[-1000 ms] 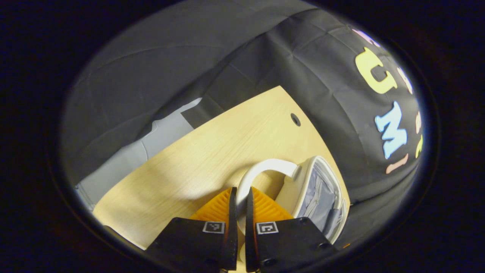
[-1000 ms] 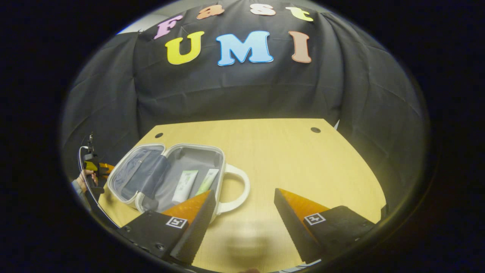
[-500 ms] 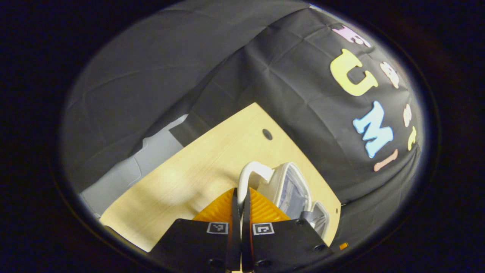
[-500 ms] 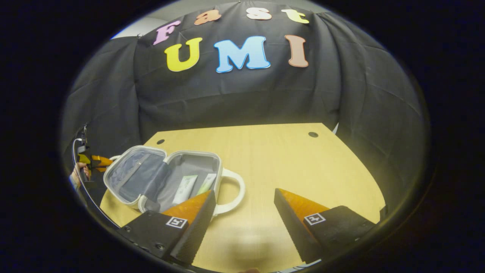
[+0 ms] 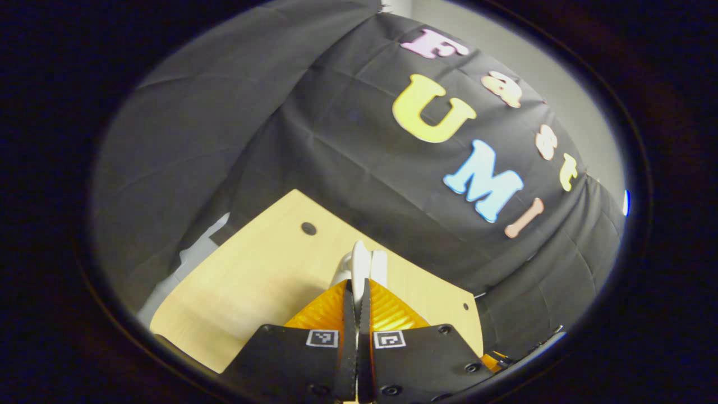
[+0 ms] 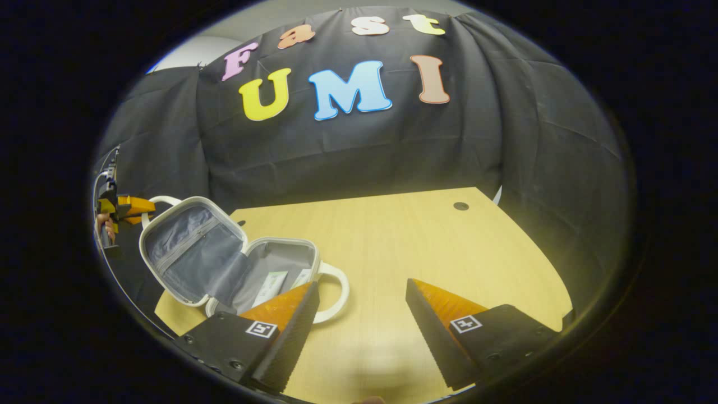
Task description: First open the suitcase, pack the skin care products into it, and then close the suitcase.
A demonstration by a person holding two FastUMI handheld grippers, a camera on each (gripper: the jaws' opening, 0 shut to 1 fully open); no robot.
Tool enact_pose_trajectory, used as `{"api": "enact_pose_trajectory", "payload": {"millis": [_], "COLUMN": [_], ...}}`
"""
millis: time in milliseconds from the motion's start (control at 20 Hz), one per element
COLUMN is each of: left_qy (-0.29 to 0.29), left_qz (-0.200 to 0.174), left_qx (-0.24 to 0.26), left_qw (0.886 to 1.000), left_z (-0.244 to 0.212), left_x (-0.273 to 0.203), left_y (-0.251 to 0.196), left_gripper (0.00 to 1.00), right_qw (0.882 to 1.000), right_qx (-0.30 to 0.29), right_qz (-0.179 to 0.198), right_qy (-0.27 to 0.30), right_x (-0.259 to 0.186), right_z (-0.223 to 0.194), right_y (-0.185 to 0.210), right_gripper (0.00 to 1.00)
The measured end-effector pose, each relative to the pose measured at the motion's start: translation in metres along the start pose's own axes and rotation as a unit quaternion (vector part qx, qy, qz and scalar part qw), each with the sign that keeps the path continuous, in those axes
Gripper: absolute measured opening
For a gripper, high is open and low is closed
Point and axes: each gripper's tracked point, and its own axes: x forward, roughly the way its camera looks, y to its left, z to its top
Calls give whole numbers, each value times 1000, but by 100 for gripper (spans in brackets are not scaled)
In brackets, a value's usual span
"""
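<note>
- Pinching the lid handle (image 5: 360,264), the left gripper (image 5: 357,292) has both fingers pressed on the thin white loop, low centre of the left gripper view; the handle shows edge-on just above the fingertips.
- Same gripper (image 6: 120,206) sits far left in the right gripper view, a hand (image 6: 104,227) behind it, lid handle (image 6: 160,201) at its tips.
- Suitcase (image 6: 224,264) lower left of the right gripper view, part open: lid (image 6: 188,252) tilted up, grey lining and a zip line showing; base flat on the table (image 6: 426,247).
- Two skin care tubes (image 6: 270,283) lie side by side in the base, pale green and white; label print too small to read.
- Second white handle (image 6: 336,286) sticks out of the base toward frame centre, touching the table.
- Right gripper (image 6: 362,314) at bottom centre of the right gripper view, fingers spread wide, nothing between them, bare table under the gap; its left finger overlaps the suitcase's near corner in the frame.
- Square black-and-white tag markers on both gripper bodies; no readable words.
- Table's right half and far side bare; small dark hole (image 6: 460,206) near the far right corner, another hole (image 5: 308,228) in the left gripper view.
- Suitcase sits close to the table's left edge; black cloth wall right behind the far edge.
</note>
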Motion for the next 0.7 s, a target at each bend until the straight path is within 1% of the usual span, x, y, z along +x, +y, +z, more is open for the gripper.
{"api": "enact_pose_trajectory", "payload": {"millis": [150,350,450,550,700], "left_qy": [3,26,46,68,94], "left_qz": [-36,-68,-77,-85,-76], "left_qx": [41,107,125,136,162], "left_qw": [999,992,988,985,979], "left_z": [-26,-91,-129,-171,-240], "left_x": [-2,10,27,44,74], "left_y": [-85,-186,-221,-244,-273], "left_gripper": [9,9,9,9,9], "right_qw": [1000,1000,1000,999,999], "right_qx": [2,6,6,7,6], "right_qz": [3,11,17,22,27], "right_qy": [-13,-25,-26,-26,-27], "right_x": [-2,-7,-10,-11,-15], "right_z": [11,23,25,26,24], "right_y": [-19,-42,-54,-66,-83], "right_gripper": [95,95,95,95,95]}}
